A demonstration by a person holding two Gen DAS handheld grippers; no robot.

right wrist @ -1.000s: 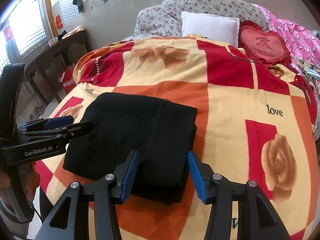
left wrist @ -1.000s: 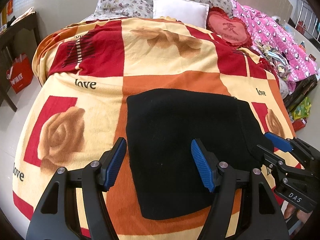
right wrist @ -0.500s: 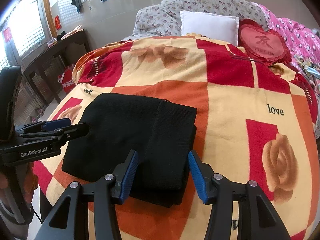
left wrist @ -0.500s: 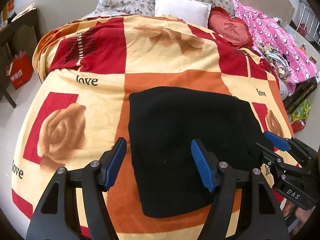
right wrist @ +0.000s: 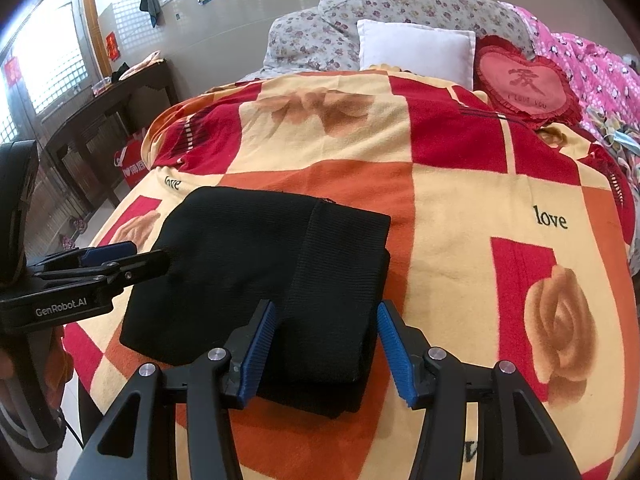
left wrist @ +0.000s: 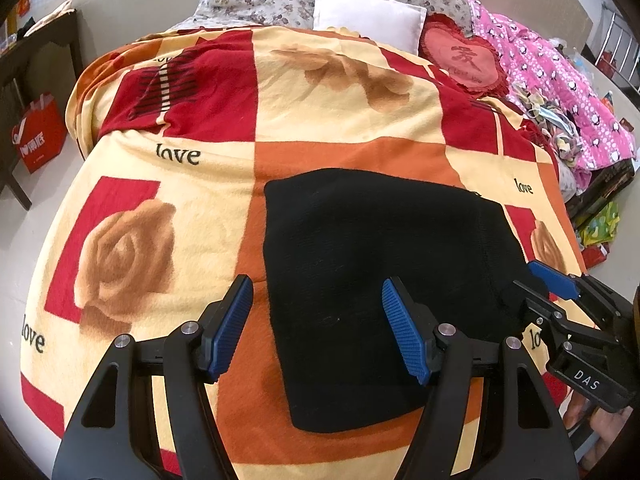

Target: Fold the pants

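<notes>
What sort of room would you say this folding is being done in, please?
Most likely a home bedroom: the black pants lie on a bed under a rose-print blanket, with a white pillow and a heart cushion at its head.

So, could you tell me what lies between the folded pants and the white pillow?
Only bare blanket between the black pants and the white pillow, clearest in the right wrist view.

blanket (left wrist: 208, 208) cut off below, red bag (left wrist: 38, 136) text blurred
</notes>
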